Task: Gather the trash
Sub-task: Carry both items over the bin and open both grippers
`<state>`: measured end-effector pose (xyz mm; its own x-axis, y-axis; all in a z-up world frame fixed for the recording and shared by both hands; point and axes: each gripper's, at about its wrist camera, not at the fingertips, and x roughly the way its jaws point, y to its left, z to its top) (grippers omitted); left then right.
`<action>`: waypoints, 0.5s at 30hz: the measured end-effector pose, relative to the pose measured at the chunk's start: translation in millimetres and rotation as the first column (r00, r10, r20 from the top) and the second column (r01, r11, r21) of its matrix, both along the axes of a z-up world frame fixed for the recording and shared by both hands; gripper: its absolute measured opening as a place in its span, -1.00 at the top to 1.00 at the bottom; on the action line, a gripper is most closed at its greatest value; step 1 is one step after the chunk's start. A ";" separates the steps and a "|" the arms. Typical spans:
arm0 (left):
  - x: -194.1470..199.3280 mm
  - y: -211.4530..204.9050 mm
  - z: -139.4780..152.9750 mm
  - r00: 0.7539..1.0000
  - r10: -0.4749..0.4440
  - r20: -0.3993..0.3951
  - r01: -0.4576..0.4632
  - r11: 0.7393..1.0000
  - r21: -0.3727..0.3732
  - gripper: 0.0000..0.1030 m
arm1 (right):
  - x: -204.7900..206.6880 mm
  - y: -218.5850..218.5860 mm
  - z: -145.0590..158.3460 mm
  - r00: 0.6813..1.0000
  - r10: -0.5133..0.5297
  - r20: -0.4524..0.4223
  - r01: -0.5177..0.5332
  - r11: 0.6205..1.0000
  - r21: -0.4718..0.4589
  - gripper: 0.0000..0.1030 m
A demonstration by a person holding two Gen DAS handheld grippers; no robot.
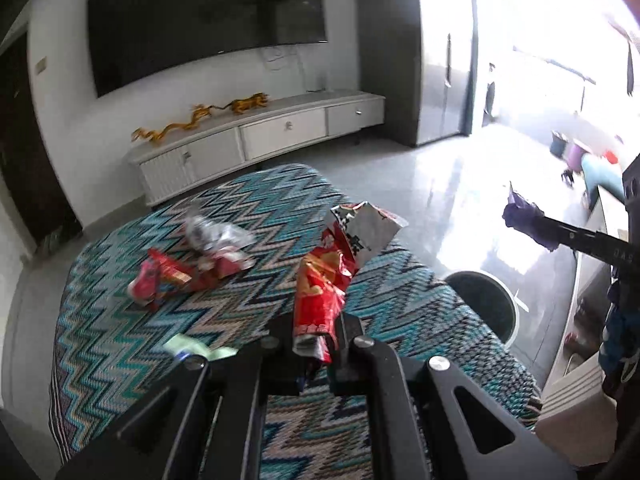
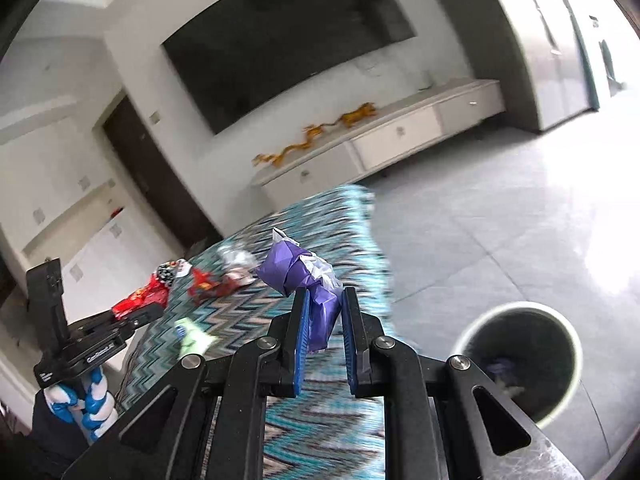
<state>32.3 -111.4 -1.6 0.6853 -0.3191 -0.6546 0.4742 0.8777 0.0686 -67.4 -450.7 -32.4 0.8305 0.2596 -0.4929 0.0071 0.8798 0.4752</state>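
My left gripper (image 1: 316, 330) is shut on a red and silver snack wrapper (image 1: 332, 268) and holds it above the zigzag-patterned table (image 1: 120, 344). My right gripper (image 2: 324, 320) is shut on a crumpled purple wrapper (image 2: 296, 272), held over the table's right edge. It shows from the left wrist view (image 1: 528, 220) too. A round trash bin (image 2: 520, 360) stands on the floor to the right of the table, with some trash inside. A red wrapper (image 1: 172, 280), a crumpled silver wrapper (image 1: 216, 232) and a green scrap (image 1: 192, 348) lie on the table.
A white TV cabinet (image 1: 260, 136) with a gold dragon ornament (image 1: 192, 120) stands against the far wall under a large TV (image 1: 200, 20). Glossy tiled floor (image 2: 480, 220) lies to the right. White furniture (image 1: 580, 360) stands at the right, past the bin.
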 end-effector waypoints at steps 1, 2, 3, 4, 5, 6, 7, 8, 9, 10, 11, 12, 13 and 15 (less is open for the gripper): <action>-0.1 -10.2 0.0 1.000 -0.014 0.001 0.014 1.000 0.012 0.87 | -3.3 -8.1 -2.6 1.000 -0.018 -0.004 0.018 1.000 0.003 0.69; 0.4 -20.8 -0.5 1.000 -0.029 0.000 0.029 0.999 0.025 0.87 | -6.7 -19.6 -8.3 0.999 -0.044 -0.012 0.044 0.999 0.009 0.69; 1.1 -32.5 -2.1 0.999 -0.049 -0.002 0.049 0.998 0.038 0.87 | -8.3 -26.4 -12.6 0.998 -0.059 -0.019 0.059 0.998 0.015 0.69; 1.8 -44.8 -3.4 0.998 -0.066 -0.004 0.067 0.996 0.051 0.87 | -9.6 -33.3 -16.9 0.997 -0.075 -0.027 0.076 0.997 0.020 0.69; 2.6 -53.7 -5.0 0.997 -0.079 -0.006 0.079 0.995 0.061 0.87 | -12.3 -44.0 -24.0 0.994 -0.099 -0.042 0.100 0.995 0.028 0.69; 3.3 -65.6 -7.1 0.995 -0.097 -0.008 0.097 0.992 0.074 0.87 | -13.2 -50.1 -28.3 0.992 -0.112 -0.052 0.114 0.993 0.034 0.68; 3.8 -75.8 -9.4 0.994 -0.112 -0.010 0.113 0.990 0.085 0.87 | -14.1 -55.8 -33.0 0.990 -0.124 -0.061 0.126 0.991 0.040 0.68; 4.2 -86.1 -11.8 0.992 -0.127 -0.012 0.128 0.987 0.096 0.87 | -14.3 -63.0 -38.9 0.988 -0.136 -0.073 0.140 0.989 0.048 0.68; 5.1 -98.9 -15.4 0.989 -0.146 -0.018 0.147 0.983 0.110 0.87 | -15.1 -70.7 -45.9 0.985 -0.151 -0.088 0.156 0.986 0.056 0.68; 6.6 -107.8 -19.0 0.987 -0.159 -0.024 0.161 0.980 0.119 0.87 | -12.7 -75.3 -50.4 0.982 -0.160 -0.098 0.166 0.984 0.060 0.68; 7.7 -117.8 -22.5 0.984 -0.173 -0.031 0.176 0.976 0.129 0.87 | -12.9 -82.6 -58.5 0.978 -0.173 -0.114 0.181 0.981 0.066 0.68; 8.9 -128.9 -26.5 0.981 -0.189 -0.038 0.193 0.971 0.140 0.87 | -12.1 -87.4 -63.6 0.976 -0.181 -0.124 0.191 0.979 0.070 0.68; 9.7 -138.1 -30.1 0.979 -0.201 -0.045 0.206 0.967 0.150 0.87 | -11.9 -93.0 -70.1 0.972 -0.192 -0.137 0.204 0.976 0.076 0.68; 11.6 -157.9 -38.9 0.972 -0.228 -0.062 0.235 0.956 0.173 0.87 | -11.0 -103.1 -81.7 0.964 -0.211 -0.161 0.226 0.970 0.084 0.67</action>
<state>43.9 -269.3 -40.6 0.5778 -0.3420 -0.7410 0.6688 0.7189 0.1897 -78.5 -553.9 -114.1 0.7912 0.1346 -0.5965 0.2718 0.7965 0.5401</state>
